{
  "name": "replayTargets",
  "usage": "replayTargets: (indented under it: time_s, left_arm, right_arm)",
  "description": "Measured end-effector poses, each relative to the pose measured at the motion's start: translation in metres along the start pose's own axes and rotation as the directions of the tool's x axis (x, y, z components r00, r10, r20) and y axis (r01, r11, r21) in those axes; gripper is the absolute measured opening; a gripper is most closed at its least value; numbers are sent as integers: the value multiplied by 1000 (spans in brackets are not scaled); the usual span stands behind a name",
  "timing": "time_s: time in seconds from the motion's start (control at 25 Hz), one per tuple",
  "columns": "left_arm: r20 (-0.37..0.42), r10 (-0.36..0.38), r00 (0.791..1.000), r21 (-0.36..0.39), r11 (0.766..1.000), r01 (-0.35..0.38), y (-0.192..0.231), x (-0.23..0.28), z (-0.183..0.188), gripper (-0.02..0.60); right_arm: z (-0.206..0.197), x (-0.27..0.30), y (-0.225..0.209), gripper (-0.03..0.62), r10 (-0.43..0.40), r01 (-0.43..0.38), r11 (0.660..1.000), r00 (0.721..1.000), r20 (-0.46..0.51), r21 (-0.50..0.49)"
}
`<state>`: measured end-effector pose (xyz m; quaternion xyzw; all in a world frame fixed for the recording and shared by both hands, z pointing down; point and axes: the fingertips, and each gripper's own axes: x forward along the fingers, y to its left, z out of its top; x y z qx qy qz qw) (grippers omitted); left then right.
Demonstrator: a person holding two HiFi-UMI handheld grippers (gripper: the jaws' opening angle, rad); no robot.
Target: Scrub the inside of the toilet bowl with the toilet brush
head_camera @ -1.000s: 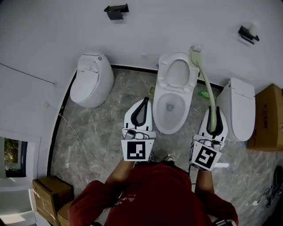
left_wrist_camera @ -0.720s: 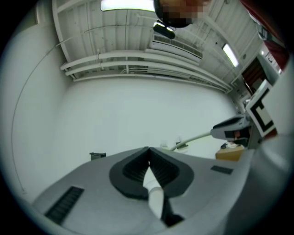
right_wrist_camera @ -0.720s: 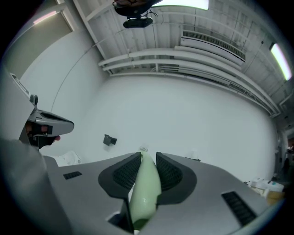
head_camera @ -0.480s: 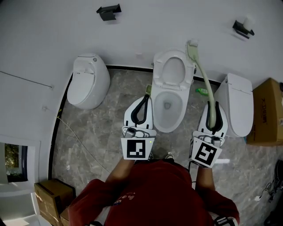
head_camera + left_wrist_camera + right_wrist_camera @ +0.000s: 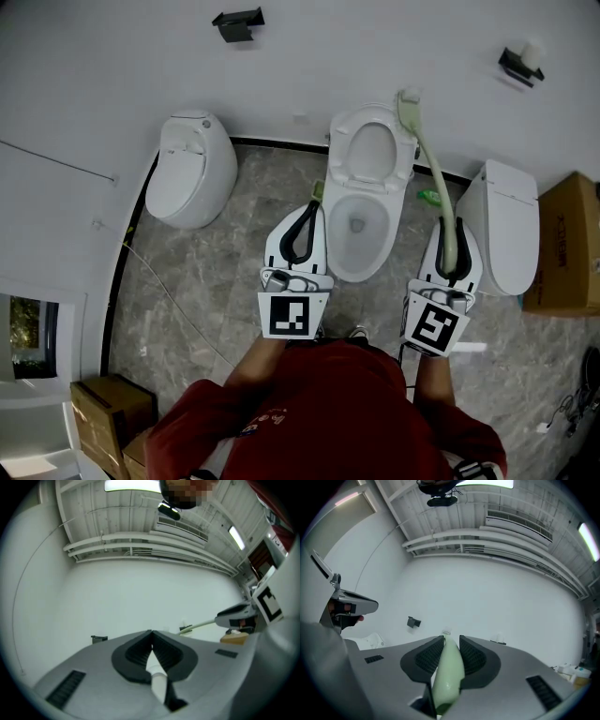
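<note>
The right gripper (image 5: 457, 234) clamps its jaws on the handle of the pale green toilet brush (image 5: 433, 169). The brush shaft slants up-frame to the right of the open toilet bowl (image 5: 360, 272). The left gripper (image 5: 307, 210) sits left of the bowl, its jaws pressed together on nothing.
</note>
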<state>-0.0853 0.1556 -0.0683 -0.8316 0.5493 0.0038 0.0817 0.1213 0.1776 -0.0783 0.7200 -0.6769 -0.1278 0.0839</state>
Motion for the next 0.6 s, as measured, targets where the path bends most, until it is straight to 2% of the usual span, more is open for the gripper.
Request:
replayTargets:
  time_s: [0.16,0.6]
  left_arm:
    - [-1,6,1000,-2,1000,-6,-1,-4,1,0]
    - [7,15,1000,-10,1000,-15,-2,-5,3,0]
  right_arm:
    - [-1,-2,1,101,1,-1,1000,1000,-2,30]
    - [-1,-1,1,101,17,-17,999,1000,-1,31]
